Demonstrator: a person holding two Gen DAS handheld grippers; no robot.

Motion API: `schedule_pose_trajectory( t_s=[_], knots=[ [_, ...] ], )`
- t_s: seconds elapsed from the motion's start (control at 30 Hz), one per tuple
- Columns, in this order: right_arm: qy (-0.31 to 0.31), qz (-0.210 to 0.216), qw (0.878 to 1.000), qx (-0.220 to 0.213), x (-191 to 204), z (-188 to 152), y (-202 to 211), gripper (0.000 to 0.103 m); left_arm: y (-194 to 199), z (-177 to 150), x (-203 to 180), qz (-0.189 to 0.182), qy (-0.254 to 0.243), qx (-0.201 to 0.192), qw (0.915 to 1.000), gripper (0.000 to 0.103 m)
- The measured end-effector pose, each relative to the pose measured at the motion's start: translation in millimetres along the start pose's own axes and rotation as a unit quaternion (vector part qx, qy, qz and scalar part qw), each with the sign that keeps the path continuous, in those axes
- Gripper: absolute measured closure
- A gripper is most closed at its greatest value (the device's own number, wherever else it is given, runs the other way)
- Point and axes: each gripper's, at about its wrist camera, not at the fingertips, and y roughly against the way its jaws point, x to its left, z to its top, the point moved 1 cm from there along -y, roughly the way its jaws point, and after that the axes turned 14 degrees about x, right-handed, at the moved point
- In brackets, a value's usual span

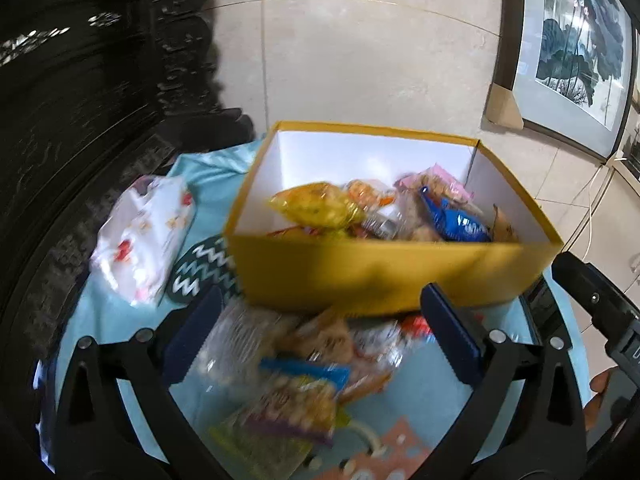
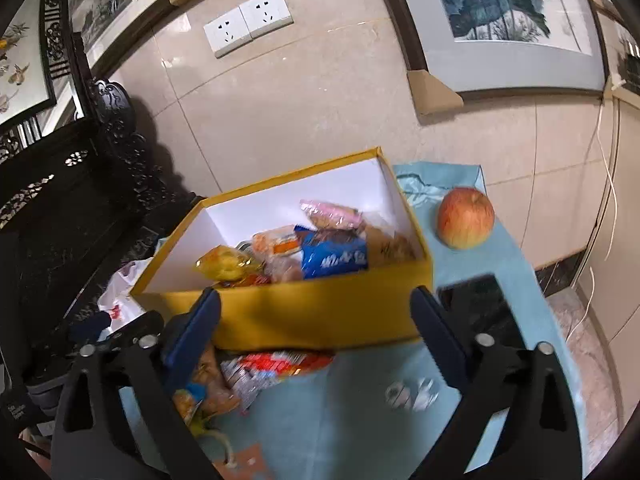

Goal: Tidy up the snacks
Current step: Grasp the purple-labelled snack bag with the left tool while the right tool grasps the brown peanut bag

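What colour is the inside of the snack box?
White inside, yellow outside; the box shows this best in the right wrist view.

apple (image 2: 465,223), wall sockets (image 2: 248,22), framed painting (image 2: 500,20)

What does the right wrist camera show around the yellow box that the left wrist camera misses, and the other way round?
Only the right wrist view shows the red-yellow apple and the flat black glossy device, both on the cloth to the right of the box. Only the left wrist view shows the white printed plastic pack and the dark zigzag-patterned mat left of the box. Both show the open yellow cardboard box holding snacks, loose snack packets in front of it, and the light blue tablecloth.
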Motion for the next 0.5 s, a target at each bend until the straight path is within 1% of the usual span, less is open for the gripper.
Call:
schedule_pose_trajectory(
  t_s=[0.17, 0.3, 0.4, 0.5],
  knots=[
    [-0.011, 0.02, 0.999, 0.028, 4, -28, -10, 0.006, -1, -34, 23, 0.006, 0.007, 0.014, 0.9999, 0.002],
    [-0.012, 0.033, 0.999, 0.039, 2, -42, -22, 0.006, -19, -58, 42, 0.014, 0.017, 0.042, 0.9989, 0.002],
    [-0.017, 0.027, 0.998, 0.058, -3, -47, -33, 0.006, -35, -68, 52, 0.023, 0.026, 0.063, 0.9974, 0.002],
    [-0.02, 0.03, 0.998, 0.059, -5, -49, -36, 0.006, -44, -73, 54, 0.025, 0.032, 0.071, 0.9966, 0.002]
  ],
)
